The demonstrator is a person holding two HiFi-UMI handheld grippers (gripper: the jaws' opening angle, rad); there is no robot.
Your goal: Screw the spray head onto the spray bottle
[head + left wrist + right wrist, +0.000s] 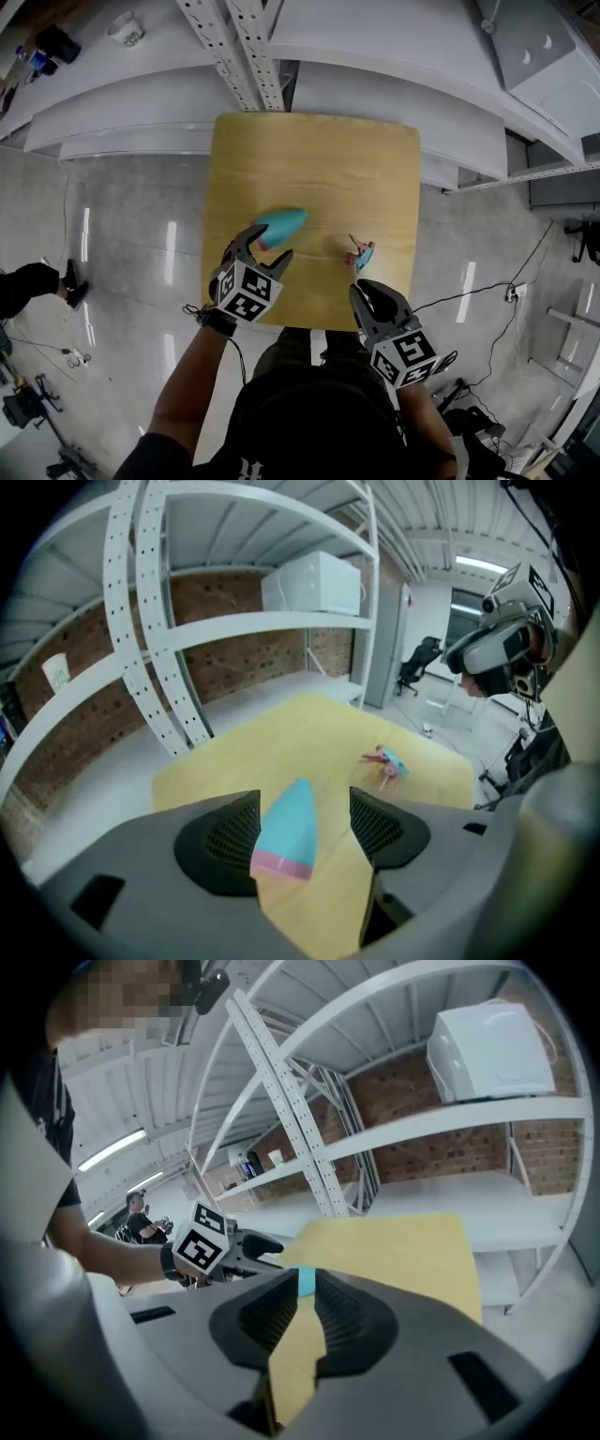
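A teal spray bottle (281,223) with a pink band at its base lies on its side on the yellow table (309,159). My left gripper (270,244) straddles its base end with the jaws open. In the left gripper view the bottle (286,832) sits close to the left pad, with a gap to the right pad. The spray head (359,253), teal with pink parts, lies loose to the right (384,761). My right gripper (367,292) hovers at the table's front edge, shut and empty (305,1312). A sliver of the bottle (307,1282) shows beyond its fingertips.
White metal shelving (375,56) stands right behind the table. A white box (314,583) sits on an upper shelf and a cup (127,28) on another. Cables (469,295) trail over the grey floor. A person (28,281) stands at the far left.
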